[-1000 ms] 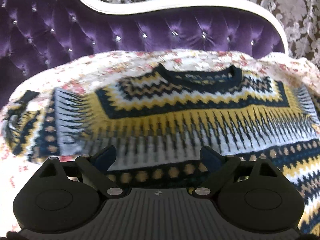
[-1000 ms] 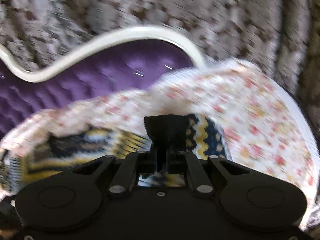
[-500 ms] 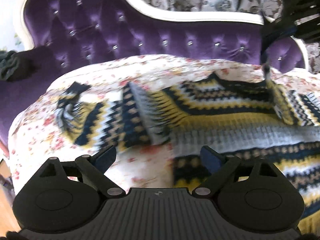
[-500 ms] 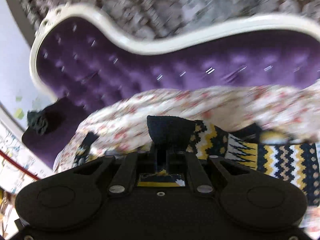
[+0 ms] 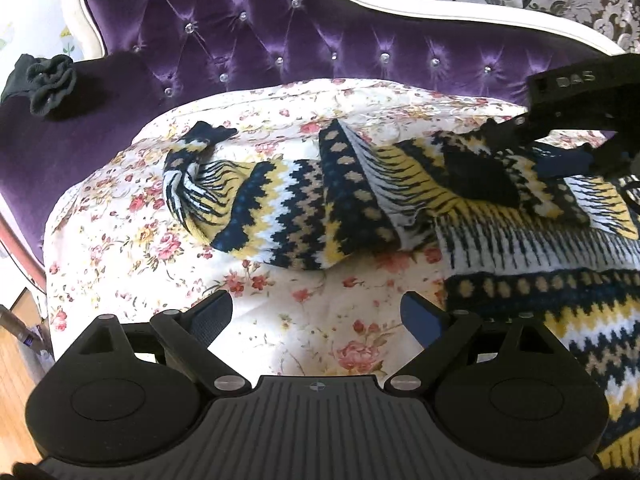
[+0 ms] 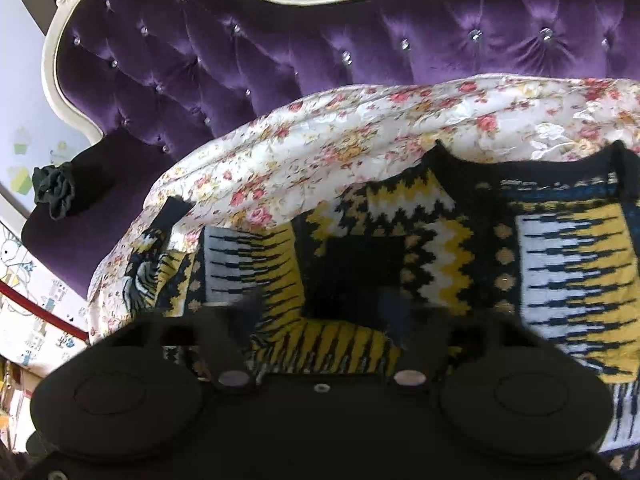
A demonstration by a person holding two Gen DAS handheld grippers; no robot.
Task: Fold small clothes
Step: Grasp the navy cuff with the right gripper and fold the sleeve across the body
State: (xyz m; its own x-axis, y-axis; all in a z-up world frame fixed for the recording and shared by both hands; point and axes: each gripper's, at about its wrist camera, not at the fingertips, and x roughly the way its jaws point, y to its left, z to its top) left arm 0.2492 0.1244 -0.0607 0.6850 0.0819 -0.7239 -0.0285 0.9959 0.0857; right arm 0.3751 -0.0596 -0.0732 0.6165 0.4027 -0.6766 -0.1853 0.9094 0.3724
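One patterned sweater [image 5: 360,208] is laid on one floral sheet [image 5: 160,248]; left gripper [image 5: 316,316] is held wide, empty; right gripper [image 6: 320,320], just opened, is emptied.

On my right gripper [image 5: 560,148], seen from my left wrist camera, raised letters on the black housing seem to read "DAS", though the first letter is unclear. Nothing else carries writing I can read.

The right gripper [image 6: 320,320] shows blurred, and the sweater [image 5: 540,264] runs off both views' right edges.
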